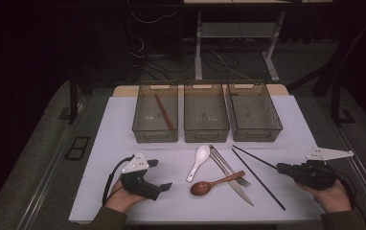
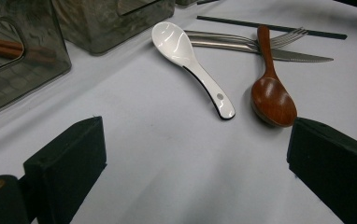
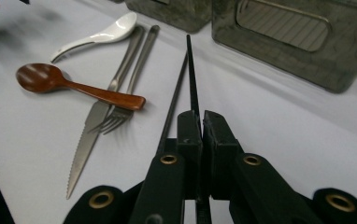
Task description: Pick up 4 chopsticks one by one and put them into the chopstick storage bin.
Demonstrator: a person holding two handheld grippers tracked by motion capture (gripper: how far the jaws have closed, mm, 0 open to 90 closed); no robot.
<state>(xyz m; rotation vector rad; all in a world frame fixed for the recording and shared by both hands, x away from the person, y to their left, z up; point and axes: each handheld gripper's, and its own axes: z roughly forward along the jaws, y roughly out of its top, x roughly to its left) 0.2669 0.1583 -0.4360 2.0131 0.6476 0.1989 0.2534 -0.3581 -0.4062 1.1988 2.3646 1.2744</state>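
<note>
The chopstick (image 3: 191, 74) I've got is a thin black stick, clamped at its near end between my right gripper (image 3: 201, 128) pads, which are pressed together on it. In the right gripper view its long axis runs straight away from the jaws, tip pointing toward the gap between two bins. In the high view it (image 1: 254, 156) slants across the mat (image 1: 123, 124) — free tip up and to the left, near the middle bin's front corner, held end down at the right by the gripper (image 1: 280, 167).

Just beside it lies the second chopstick (image 1: 258, 179), also black, nearly parallel but running farther toward me; whether the two touch I can't tell.

Left of those, the knife (image 1: 234, 182) and fork (image 1: 229, 167) lie close together, slanting the same way, with the wooden spoon (image 1: 210, 184) laid across them — bowl to the left, handle on the fork. The white spoon (image 1: 198, 163) sits just left of the fork, bowl away from me.

My left gripper (image 1: 158, 173) rests on the mat well to the left, jaws wide apart with nothing between them, aimed at the spoons.

Beyond stand three wire bins in a row; the left bin (image 1: 155, 132) holds brown sticks (image 1: 164, 111), and the middle bin (image 1: 206, 132) and right bin (image 1: 254, 129) stand beside it.
</note>
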